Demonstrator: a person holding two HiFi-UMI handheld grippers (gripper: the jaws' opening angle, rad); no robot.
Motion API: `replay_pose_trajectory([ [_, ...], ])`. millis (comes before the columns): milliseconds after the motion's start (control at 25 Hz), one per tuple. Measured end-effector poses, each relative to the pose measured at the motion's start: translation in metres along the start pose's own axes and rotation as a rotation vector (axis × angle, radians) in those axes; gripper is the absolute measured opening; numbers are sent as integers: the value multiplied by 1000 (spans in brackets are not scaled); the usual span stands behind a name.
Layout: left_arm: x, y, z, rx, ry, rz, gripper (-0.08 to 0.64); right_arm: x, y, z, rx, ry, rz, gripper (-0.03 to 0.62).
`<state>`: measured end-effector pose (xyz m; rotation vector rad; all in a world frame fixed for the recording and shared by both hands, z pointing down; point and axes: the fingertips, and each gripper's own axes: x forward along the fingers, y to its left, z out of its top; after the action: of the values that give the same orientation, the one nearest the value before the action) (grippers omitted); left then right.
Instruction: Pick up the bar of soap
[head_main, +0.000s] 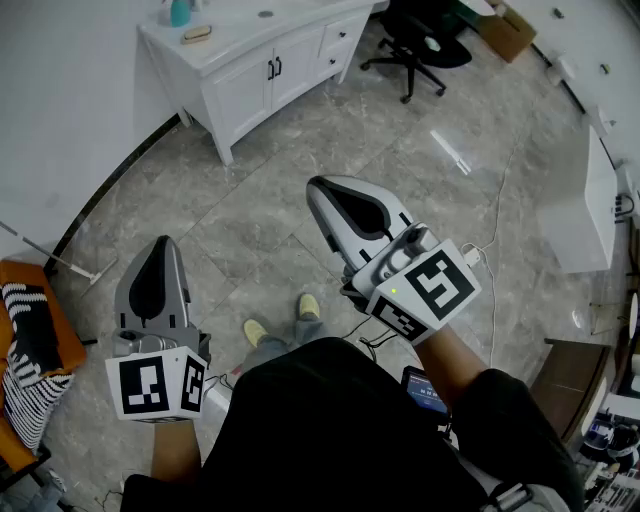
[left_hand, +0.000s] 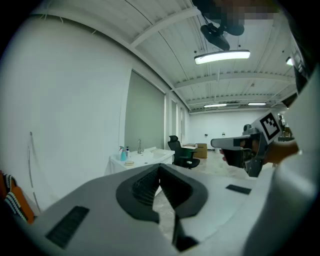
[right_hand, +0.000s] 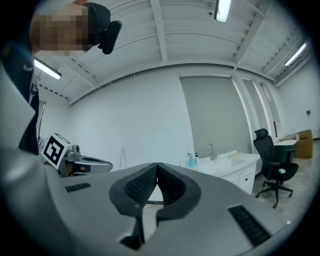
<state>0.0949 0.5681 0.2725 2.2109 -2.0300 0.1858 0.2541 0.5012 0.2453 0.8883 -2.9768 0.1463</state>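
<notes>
The bar of soap (head_main: 197, 33) is a small tan block lying on top of a white vanity cabinet (head_main: 262, 75) far ahead at the upper left, beside a blue bottle (head_main: 180, 12). It shows as a small speck on the counter in the left gripper view (left_hand: 129, 163) and in the right gripper view (right_hand: 235, 156). My left gripper (head_main: 162, 243) is held low at the left, shut and empty, with its pads (left_hand: 150, 182) meeting. My right gripper (head_main: 318, 186) is held higher at the centre, also shut and empty. Both are far from the soap.
A black office chair (head_main: 415, 45) and a cardboard box (head_main: 505, 30) stand beyond the cabinet. An orange seat with striped cloth (head_main: 30, 345) is at the left edge. White furniture (head_main: 590, 210) lines the right. A cable (head_main: 495, 230) runs over the grey tiled floor.
</notes>
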Motion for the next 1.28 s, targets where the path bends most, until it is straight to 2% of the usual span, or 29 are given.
replay_pose_trajectory([
  [360,-5,9,4,4,-11,-14,6,9,11,8,-8,-26,-6,8],
  [600,-7,15,7,3,-25,-35,6,12,20,8,37,-41,18,8],
  [1040,-33,69,5,-30,-63,-20,6,49,64,7,5,-23,25,8],
  [1280,-48,91,3,-20,-91,-16,6,63,84,9,69,-45,53,8],
])
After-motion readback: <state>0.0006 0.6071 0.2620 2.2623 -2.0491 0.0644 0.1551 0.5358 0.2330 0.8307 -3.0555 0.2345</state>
